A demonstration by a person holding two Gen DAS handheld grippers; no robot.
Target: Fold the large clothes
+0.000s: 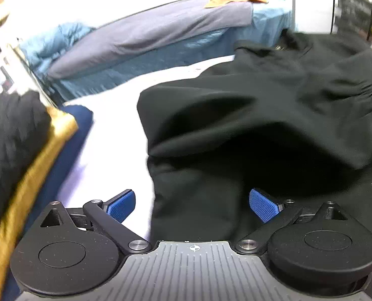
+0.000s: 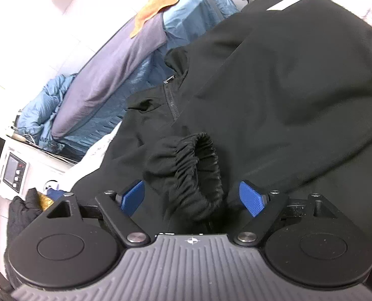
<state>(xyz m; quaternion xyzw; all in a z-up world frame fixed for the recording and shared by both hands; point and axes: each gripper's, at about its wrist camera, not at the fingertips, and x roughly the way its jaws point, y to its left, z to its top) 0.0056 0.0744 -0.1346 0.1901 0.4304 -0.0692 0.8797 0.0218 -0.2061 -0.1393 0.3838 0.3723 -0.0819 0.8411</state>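
Hidden and cut-off parts of the scene

The black jacket (image 1: 261, 115) runs off the right edge in both views, its far sleeve unseen. The blurred gold cloth (image 1: 35, 165) and dark garment (image 1: 7, 135) at left are cropped, their kind unclear.

The black jacket (image 2: 286, 95) is matt, soft cloth with a ribbed elastic cuff (image 2: 198, 173) and a metal zip pull (image 2: 169, 79). Each hand-held gripper (image 1: 192, 205) has blue, finely textured pads (image 1: 262, 207) on matt black plastic arms. A golden cloth (image 1: 35, 163) looks glossy.
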